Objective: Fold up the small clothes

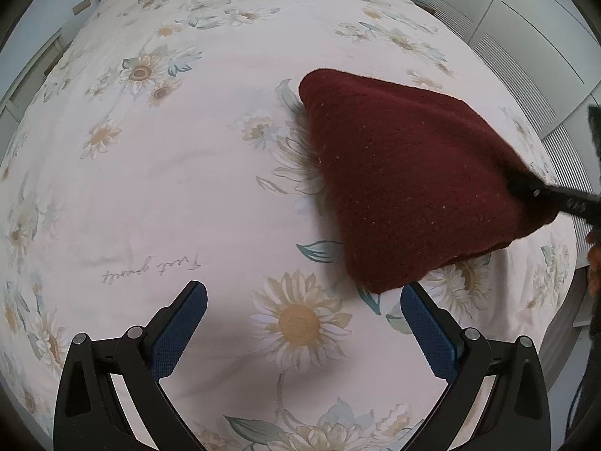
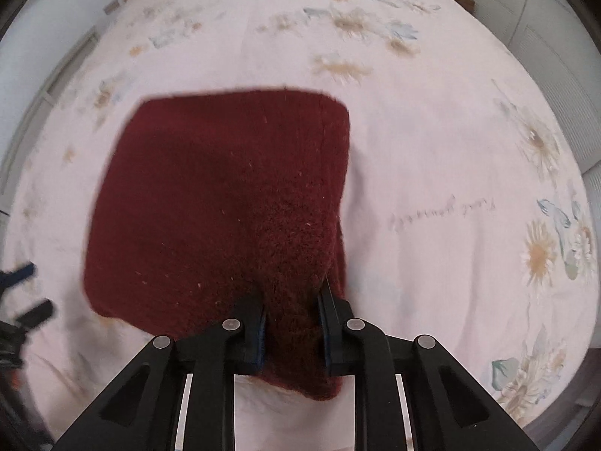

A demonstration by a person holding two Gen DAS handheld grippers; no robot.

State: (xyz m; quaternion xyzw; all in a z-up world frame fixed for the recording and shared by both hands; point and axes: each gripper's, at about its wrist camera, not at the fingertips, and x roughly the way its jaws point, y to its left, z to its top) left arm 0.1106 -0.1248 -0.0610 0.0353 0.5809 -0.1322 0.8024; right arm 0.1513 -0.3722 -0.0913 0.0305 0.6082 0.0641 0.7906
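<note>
Left wrist view: left gripper (image 1: 303, 298) spread wide, grasping nothing, above flowered bedsheet (image 1: 150, 188); dark red knit cloth (image 1: 405, 173) ahead to the right, pinched at its far corner by right gripper (image 1: 526, 188). Right wrist view: right gripper (image 2: 292, 306) clenched on cloth edge (image 2: 225, 203); remainder draped over sheet (image 2: 432, 150).

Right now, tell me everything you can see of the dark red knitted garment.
The dark red knitted garment is a thick, fuzzy wool-like piece flecked with pale lint, folded into a rough rectangle with rounded corners. Most of it lies on the floral bedsheet, while its near right corner is bunched and pinched between the pads of the right hand-held gripper. The left hand-held gripper stands open beside it, not touching. Sleeves, collar or label cannot be made out.
</note>
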